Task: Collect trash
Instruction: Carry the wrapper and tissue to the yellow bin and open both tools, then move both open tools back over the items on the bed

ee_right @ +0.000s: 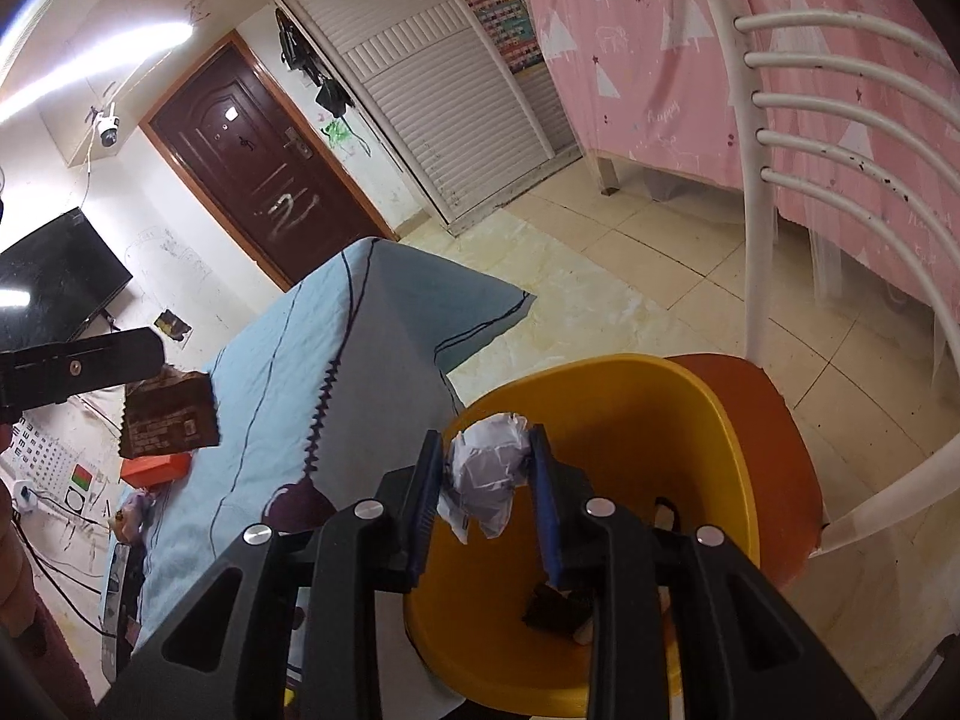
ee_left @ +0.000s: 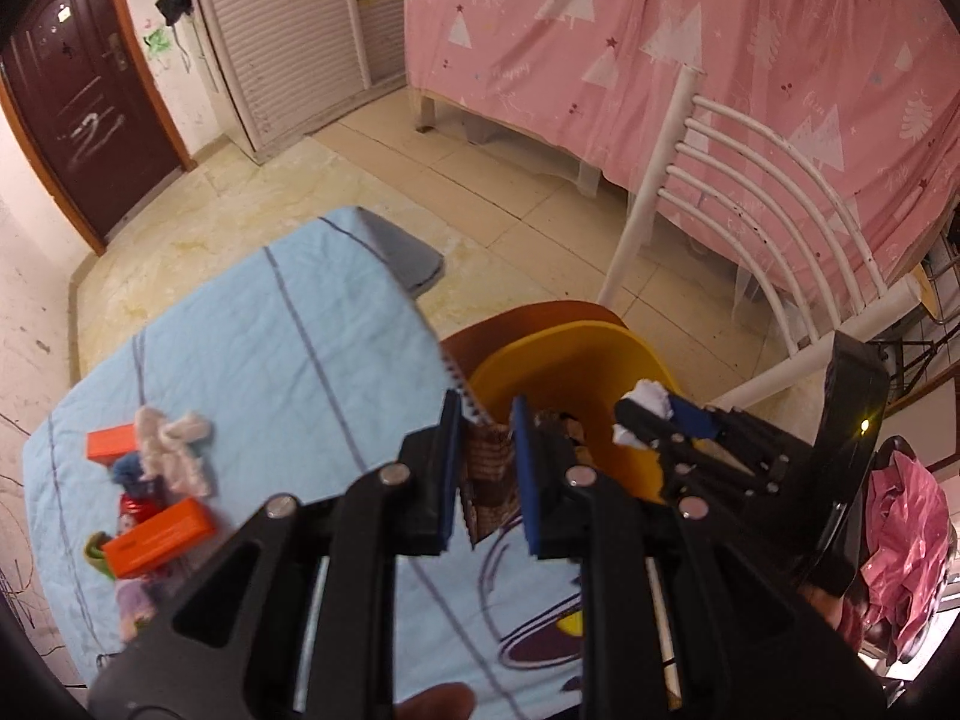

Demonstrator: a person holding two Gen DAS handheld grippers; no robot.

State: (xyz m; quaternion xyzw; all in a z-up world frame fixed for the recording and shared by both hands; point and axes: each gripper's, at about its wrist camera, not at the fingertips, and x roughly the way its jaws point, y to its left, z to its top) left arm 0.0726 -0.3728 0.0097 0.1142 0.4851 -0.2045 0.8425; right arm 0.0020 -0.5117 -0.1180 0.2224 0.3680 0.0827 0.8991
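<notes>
My left gripper [ee_left: 487, 468] is shut on a brown snack wrapper [ee_left: 491, 480] and holds it above the table edge beside the yellow bin [ee_left: 576, 354]. The wrapper also shows in the right wrist view [ee_right: 168, 417], hanging from the left gripper. My right gripper [ee_right: 483, 480] is shut on a crumpled white paper wad [ee_right: 486, 474] and holds it over the yellow bin [ee_right: 690, 420]. In the left wrist view the right gripper [ee_left: 642, 414] and its white wad [ee_left: 645, 399] sit above the bin's right rim. Dark scraps [ee_right: 558, 603] lie in the bin.
The bin stands on an orange-seated white chair [ee_right: 774, 438] beside the table with a light blue cloth [ee_left: 252, 336]. Orange boxes [ee_left: 159, 537], small toys and a cloth doll [ee_left: 171, 444] lie on the cloth. A pink bag [ee_left: 906, 534] is at right. A pink-draped bed stands behind.
</notes>
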